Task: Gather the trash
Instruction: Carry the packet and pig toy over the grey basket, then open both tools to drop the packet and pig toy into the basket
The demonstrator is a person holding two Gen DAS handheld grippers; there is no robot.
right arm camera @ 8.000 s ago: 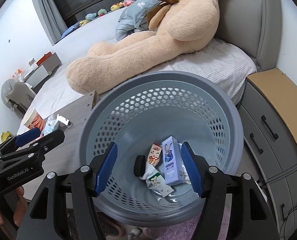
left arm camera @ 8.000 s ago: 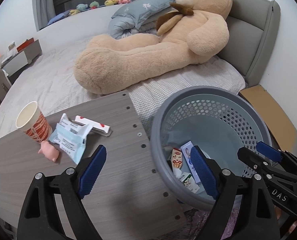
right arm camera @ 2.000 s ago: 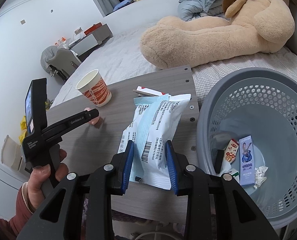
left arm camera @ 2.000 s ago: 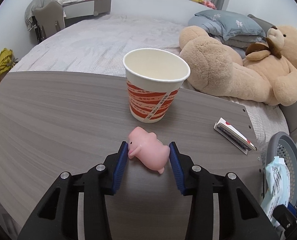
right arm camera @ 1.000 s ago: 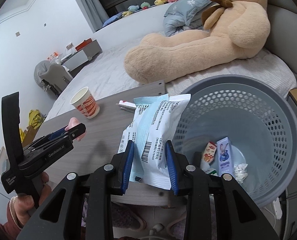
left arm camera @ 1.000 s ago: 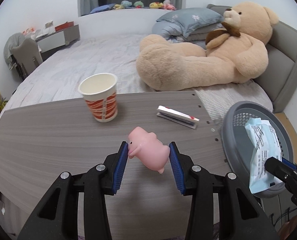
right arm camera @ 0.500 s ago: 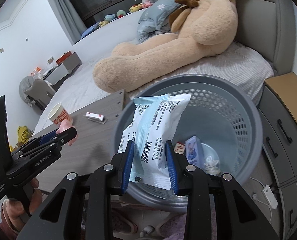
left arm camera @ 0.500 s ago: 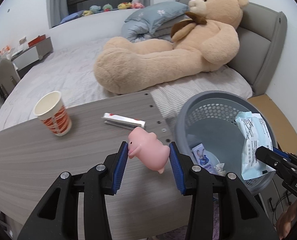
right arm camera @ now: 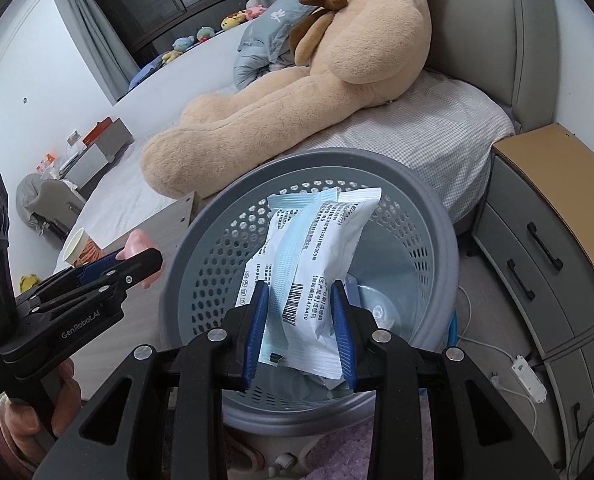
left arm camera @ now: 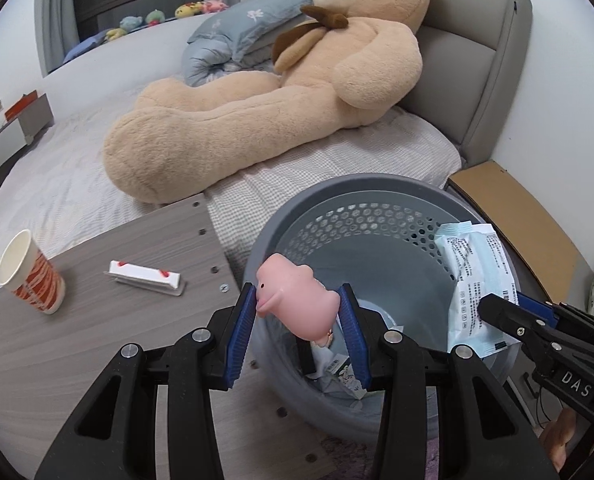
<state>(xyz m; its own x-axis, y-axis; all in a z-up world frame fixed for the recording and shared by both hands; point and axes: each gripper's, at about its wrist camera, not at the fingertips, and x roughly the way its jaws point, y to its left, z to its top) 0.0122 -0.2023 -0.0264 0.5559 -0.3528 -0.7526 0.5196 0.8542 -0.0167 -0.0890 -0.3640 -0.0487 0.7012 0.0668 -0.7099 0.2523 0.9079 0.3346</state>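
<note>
Room: bedroom; bed (left arm camera: 77, 184) with pale cover, grey headboard (left arm camera: 477, 60), big tan teddy bear (left arm camera: 257, 120) lying across it, blue-grey pillow (left arm camera: 237, 36) behind the bear.
Surface: grey wood-grain table (left arm camera: 97, 340) set against the bed edge, its end beside the basket.
Basket: grey perforated laundry-style basket (left arm camera: 377, 188) on the floor between the table end and a grey drawer unit (right arm camera: 537, 248); small cartons and wrappers lie in its bottom, mostly hidden by the grippers.
Left gripper (left arm camera: 297, 332): blue pads clamped on a pink pig toy (left arm camera: 293, 300), snout toward the left pad; toy held in the air over the near rim of the basket, at the table's end.
Right gripper (right arm camera: 299, 324): jaws clamped on the lower part of a white and light-blue mask packet (right arm camera: 313, 264) with barcode; packet stands upright over the basket's opening, not touching the rim as far as can be seen.
Still on table: red-striped paper cup (left arm camera: 29, 276), upright, near the left edge; flat white box with red marks (left arm camera: 145, 278) between cup and basket.
Person: a hand (right arm camera: 29, 408) grips the left gripper's handle, seen low left in the right wrist view.
Floor: white power strip (right arm camera: 529, 376) and cable beside the drawer unit.
</note>
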